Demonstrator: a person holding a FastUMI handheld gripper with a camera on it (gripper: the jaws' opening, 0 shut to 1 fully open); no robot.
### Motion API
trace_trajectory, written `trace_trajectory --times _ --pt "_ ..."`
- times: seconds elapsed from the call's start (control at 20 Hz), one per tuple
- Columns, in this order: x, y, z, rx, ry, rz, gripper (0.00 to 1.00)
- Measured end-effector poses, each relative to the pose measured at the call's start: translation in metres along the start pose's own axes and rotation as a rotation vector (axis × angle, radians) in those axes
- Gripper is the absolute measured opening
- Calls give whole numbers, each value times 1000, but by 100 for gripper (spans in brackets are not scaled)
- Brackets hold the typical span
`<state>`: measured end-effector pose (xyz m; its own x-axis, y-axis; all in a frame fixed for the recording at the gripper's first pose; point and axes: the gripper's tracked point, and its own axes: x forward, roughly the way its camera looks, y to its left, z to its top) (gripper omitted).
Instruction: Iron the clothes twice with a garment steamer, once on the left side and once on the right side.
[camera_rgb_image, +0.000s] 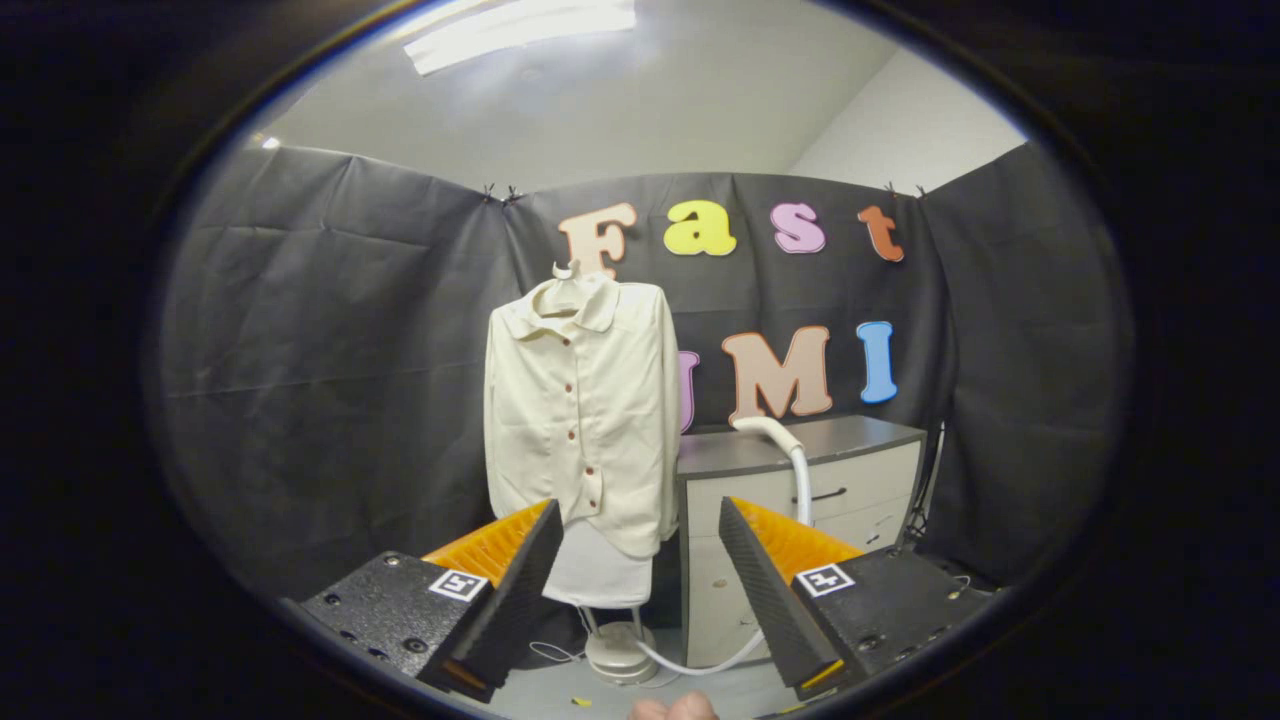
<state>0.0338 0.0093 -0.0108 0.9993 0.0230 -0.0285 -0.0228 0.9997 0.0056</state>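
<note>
The gripper (635, 560) is spread wide and holds nothing; its two fingers (520, 580) stand well apart with bare air between them. At six o'clock, just below the gap, the tips of a person's fingers (675, 708) peek in. Just ahead of the gripper, seen through the gap, a round stand base (622, 652) sits on the floor, and a white hose (795, 470) runs from beside it toward four o'clock behind the right finger, then climbs up the front of a grey drawer cabinet (800, 500) and curves over onto its top at about two o'clock from the gap. Beyond the left finger, at roughly eleven o'clock, a cream button-up shirt (582, 420) hangs on a hanger (566, 270) from the stand, facing the gripper, its hem dropping just behind the left fingertip. A white cloth (598, 575) hangs below the shirt's hem. The cabinet stands just beside the shirt, against the black cloth wall (330, 350). A ceiling light (520, 25) glows far overhead at twelve o'clock.
</note>
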Motion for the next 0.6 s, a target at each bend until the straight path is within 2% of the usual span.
trace_trajectory --times 0.3,0.6 --pt "21 0 -1 -21 1 -42 96" --pt "59 -26 0 -65 -1 -81 97"
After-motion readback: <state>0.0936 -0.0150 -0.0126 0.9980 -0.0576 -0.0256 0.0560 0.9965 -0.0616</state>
